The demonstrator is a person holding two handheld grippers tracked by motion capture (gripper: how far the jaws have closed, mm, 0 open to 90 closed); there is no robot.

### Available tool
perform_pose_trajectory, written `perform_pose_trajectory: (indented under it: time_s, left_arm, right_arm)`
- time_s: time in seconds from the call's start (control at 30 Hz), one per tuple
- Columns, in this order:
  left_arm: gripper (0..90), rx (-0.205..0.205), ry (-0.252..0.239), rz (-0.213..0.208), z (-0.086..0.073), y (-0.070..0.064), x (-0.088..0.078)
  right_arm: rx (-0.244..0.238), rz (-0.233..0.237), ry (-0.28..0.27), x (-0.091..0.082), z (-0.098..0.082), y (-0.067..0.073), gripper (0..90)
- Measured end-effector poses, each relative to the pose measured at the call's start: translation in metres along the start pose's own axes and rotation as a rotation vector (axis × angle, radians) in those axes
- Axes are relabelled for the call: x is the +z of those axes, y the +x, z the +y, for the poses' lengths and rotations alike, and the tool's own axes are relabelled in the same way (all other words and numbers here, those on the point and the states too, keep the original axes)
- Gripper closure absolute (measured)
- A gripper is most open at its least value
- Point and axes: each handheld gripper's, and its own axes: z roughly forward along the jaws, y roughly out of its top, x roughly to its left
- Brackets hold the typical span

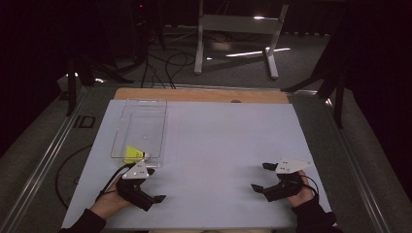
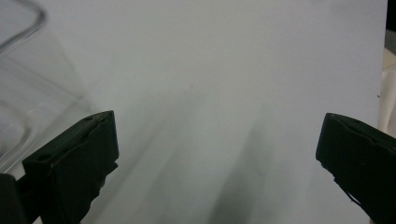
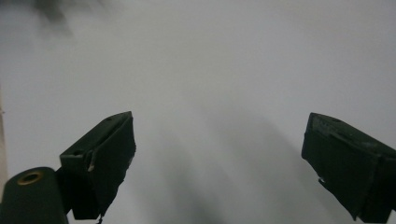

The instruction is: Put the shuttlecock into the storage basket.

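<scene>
High view shows both grippers released over the white table, the left gripper just near of a clear tray holding a yellow piece, the right gripper well apart.

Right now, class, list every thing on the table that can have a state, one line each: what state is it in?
Clear plastic rectangular tray: upright, open-topped, holding the yellow item.
Small yellow item: lying in the tray's near end.
Left gripper: open, holding nothing.
Right gripper: open, holding nothing.
</scene>
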Motion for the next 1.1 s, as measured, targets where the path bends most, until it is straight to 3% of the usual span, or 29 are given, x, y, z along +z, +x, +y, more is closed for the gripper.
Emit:
perform_pose_trajectory:
  time_s: [0.13, 0.3, 0.5, 0.63, 0.97, 1.1]
  left_arm:
    - [0.3, -0.036, -0.029, 0.023, -0.006, 0.002, -0.003]
    - [0.3, -0.064, -0.031, 0.058, -0.013, 0.002, -0.002]
    - [0.3, -0.11, -0.089, 0.08, -0.024, 0.004, -0.004]
    - [0.3, -0.112, -0.096, 0.084, -0.027, 0.002, -0.003]
    - [0.3, -0.107, -0.117, 0.172, -0.032, -0.002, 0.001]
    - [0.3, -0.127, -0.127, 0.159, -0.034, 0.0, 0.002]
  right_arm:
    - [0.008, -0.002, 0.0, -0.003, -0.004, 0.001, 9.8]
    - [0.016, -0.013, -0.012, -0.007, -0.005, 0.001, 9.8]
    - [0.016, -0.016, -0.004, -0.004, -0.007, 0.0, 9.8]
    - [0.016, -0.013, 0.002, -0.001, -0.008, -0.001, 9.8]
    - [0.014, -0.002, 0.011, 0.008, -0.008, 0.002, 9.8]
    - [0.016, 0.0, 0.016, 0.011, -0.01, 0.001, 9.8]
